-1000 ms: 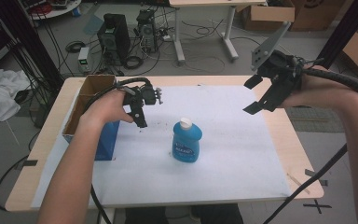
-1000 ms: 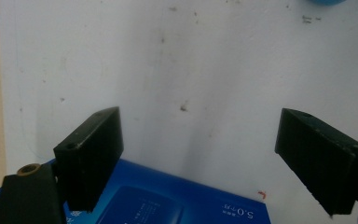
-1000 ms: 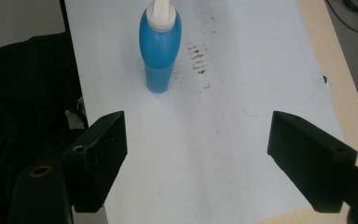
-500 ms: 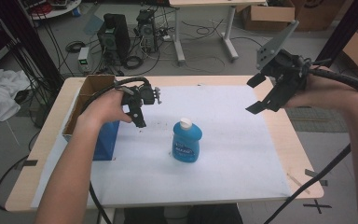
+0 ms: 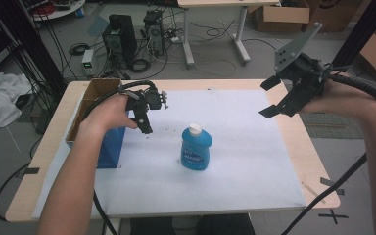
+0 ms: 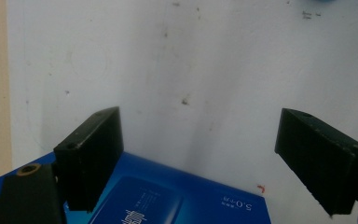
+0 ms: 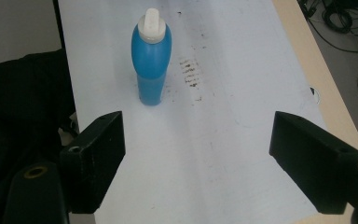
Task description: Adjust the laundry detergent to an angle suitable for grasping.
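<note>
A blue bottle (image 5: 196, 152) with a white cap stands upright in the middle of the white sheet (image 5: 249, 161). My left gripper (image 5: 152, 113) hovers left of it, open, over the near corner of a blue box (image 5: 110, 147). In the left gripper view that blue box (image 6: 168, 200) lies below the spread jaws of the left gripper (image 6: 200, 158), which hold nothing. My right gripper (image 5: 269, 98) is raised above the table's right side, open and empty. In the right gripper view the bottle (image 7: 151, 60) stands well beyond the right gripper (image 7: 196, 154).
An open cardboard box (image 5: 94, 93) sits at the table's left edge, behind the blue box. The wooden table (image 5: 316, 169) shows past the sheet on the right. Computers, cables and boxes lie on the floor behind it.
The right gripper has risen and shifted a little to the right, still open. The left hand and the bottle have stayed put.
</note>
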Demonstrator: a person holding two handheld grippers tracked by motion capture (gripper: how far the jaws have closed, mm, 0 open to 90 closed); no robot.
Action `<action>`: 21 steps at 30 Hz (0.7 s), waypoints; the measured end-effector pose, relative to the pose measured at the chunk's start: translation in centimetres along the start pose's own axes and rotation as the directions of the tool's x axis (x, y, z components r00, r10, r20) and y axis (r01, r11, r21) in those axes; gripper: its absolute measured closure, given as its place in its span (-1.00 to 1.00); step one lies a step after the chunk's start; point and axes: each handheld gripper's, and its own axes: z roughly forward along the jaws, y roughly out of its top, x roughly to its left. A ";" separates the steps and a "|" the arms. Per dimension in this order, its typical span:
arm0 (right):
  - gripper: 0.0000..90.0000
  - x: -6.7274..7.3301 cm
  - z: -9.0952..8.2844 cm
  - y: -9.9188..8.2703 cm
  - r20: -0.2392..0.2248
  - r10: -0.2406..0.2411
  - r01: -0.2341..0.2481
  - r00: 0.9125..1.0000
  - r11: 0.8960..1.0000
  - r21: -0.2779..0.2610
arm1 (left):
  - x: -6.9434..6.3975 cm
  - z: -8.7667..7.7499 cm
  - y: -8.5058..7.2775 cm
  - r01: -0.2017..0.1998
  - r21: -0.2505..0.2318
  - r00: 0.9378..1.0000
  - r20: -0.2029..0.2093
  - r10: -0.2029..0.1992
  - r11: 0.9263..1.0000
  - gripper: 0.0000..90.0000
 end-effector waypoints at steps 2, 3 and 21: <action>-0.60 0.1 0.0 -0.1 0.002 0.001 -0.001 1.000 1.000 0.001 | 0.0 0.0 0.0 -0.001 -0.001 1.000 0.000 0.001 1.000 -0.65; -0.60 0.1 0.0 -0.1 0.002 0.001 -0.001 1.000 1.000 0.001 | 0.0 0.0 0.0 -0.001 -0.001 1.000 0.000 0.001 1.000 -0.65; -0.59 0.2 0.2 0.2 -0.003 -0.005 0.005 1.000 1.000 0.028 | 0.0 0.1 0.1 -0.008 0.000 1.000 0.003 0.008 1.000 -0.65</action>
